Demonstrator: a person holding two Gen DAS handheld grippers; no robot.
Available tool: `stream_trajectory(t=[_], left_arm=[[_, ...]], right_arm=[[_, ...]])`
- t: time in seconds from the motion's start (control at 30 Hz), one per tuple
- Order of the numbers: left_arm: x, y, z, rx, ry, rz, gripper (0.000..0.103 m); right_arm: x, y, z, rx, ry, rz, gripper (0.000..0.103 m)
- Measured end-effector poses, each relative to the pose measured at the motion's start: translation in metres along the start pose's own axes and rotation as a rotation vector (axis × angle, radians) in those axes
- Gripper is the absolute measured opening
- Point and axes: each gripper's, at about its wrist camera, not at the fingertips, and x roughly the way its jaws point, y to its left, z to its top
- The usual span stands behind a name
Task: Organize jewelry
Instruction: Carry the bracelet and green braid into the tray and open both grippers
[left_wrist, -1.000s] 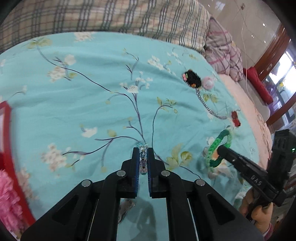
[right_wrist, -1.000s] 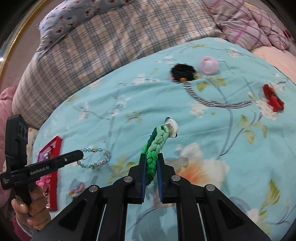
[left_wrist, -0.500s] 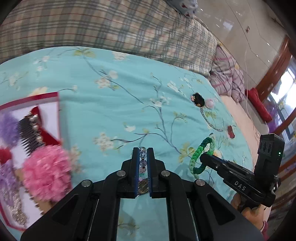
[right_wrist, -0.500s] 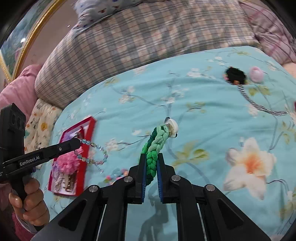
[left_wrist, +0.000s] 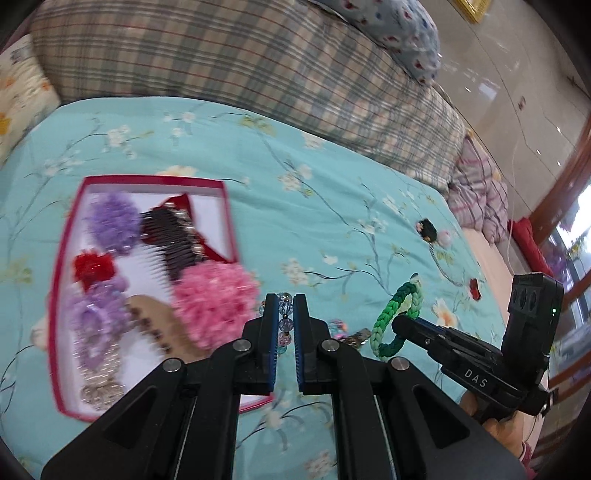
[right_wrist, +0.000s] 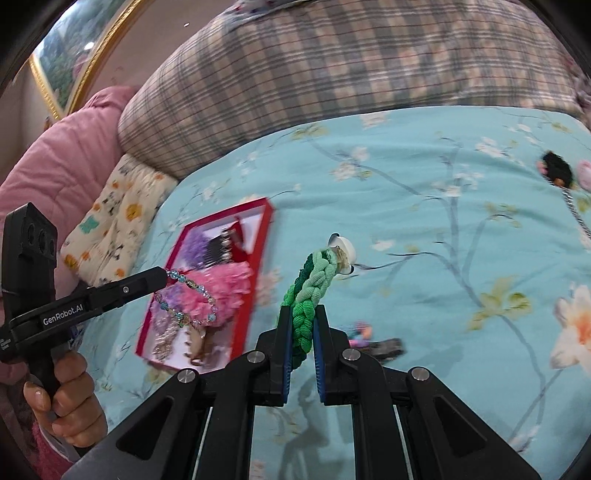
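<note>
My left gripper is shut on a clear-and-blue beaded bracelet, held above the bed just right of a red-rimmed box. In the right wrist view the left gripper dangles the bracelet over the box. My right gripper is shut on a green braided bracelet with a white charm, held in the air; it also shows in the left wrist view.
The box holds pink, purple and red fluffy hair ties and a dark comb. On the teal floral bedspread lie a small colourful clip, a black pom-pom with a silver chain and a red piece. Plaid pillows lie behind.
Both grippers have swung left with their bracelets still held. The red box has come fully into the left wrist view and lies closer in the right wrist view.
</note>
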Motion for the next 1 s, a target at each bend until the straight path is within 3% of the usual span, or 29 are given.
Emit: stream_trajectory(t=[0.6,1.0], left_arm=[[-0.053,0.084,-0.016,-0.135,-0.075,0.082,0.006],[-0.053,0.121,-0.011,-0.189,-0.076,0.125,0.006]], right_arm=[[0.04,0.082,-0.006,-0.109,0.083,0.108,0.009],[0.084,0.102,0.026,-0.077,0.07,0.141,0.01]])
